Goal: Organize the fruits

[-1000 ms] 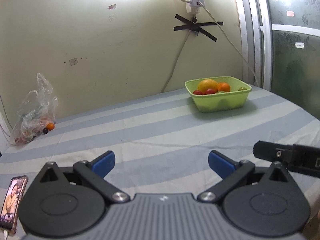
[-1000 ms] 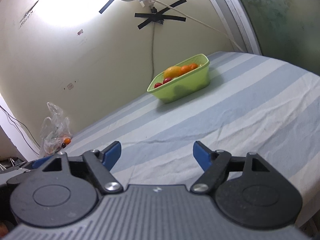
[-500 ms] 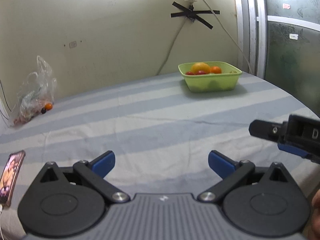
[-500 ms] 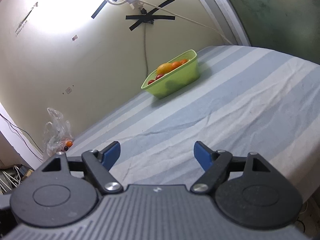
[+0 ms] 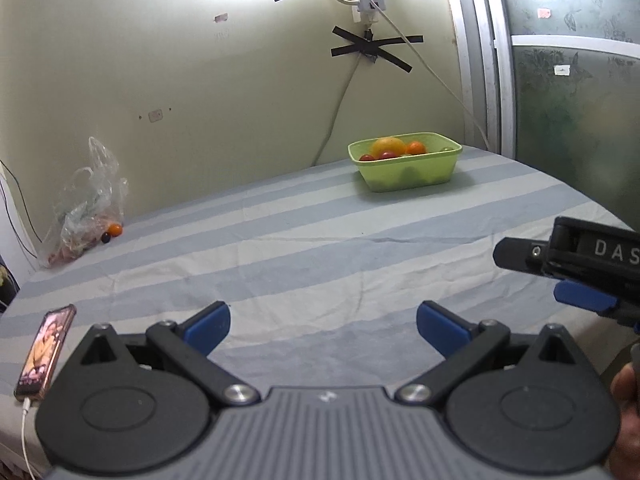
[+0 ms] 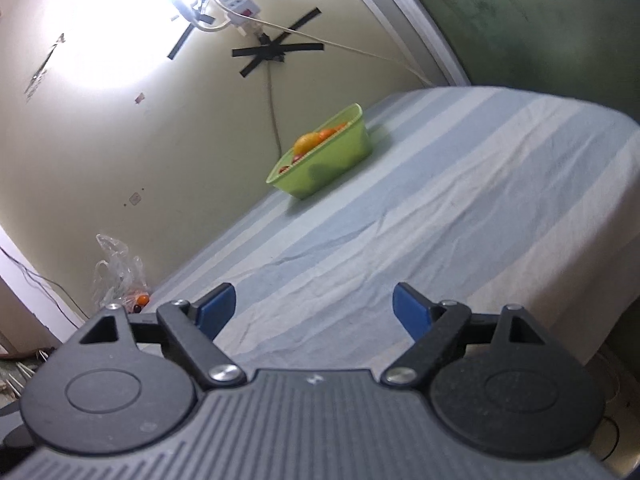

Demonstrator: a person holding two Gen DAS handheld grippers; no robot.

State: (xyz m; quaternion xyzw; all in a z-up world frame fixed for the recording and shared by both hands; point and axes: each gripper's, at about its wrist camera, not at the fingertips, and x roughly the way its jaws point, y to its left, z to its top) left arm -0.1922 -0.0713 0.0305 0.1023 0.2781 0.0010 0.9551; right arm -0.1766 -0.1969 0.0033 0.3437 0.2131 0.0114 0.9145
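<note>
Both grippers are hovering low over the striped sheet (image 5: 304, 240), empty and well short of any fruit, which reads as the task having barely begun or sitting between two picks. The left gripper (image 5: 322, 322) is holding its jaws spread wide with only cloth between the blue pads. The right gripper (image 6: 314, 306) is likewise gaping with nothing between its pads; its jaws have just been opening a little further, probably readying for a grasp.

The fruit is sitting in two places. In the left view, a green tub (image 5: 404, 178) at about 1 o'clock, far across the bed by the wall, is holding a large yellow-orange fruit, a smaller orange one and some red ones. At 9 o'clock a clear bag (image 5: 86, 208) is slumping against the wall, with an orange fruit (image 5: 116, 229) and a dark one just beside its mouth on the sheet. That loose fruit is likely what needs moving to the tub. A phone (image 5: 44, 350) is lying at 8 o'clock near the bed's edge, plugged in.

Compared with a second ago, the tub is appearing smaller and further off in the left view, and the right gripper is intruding further at 3 o'clock. The right view is now tilting more.
</note>
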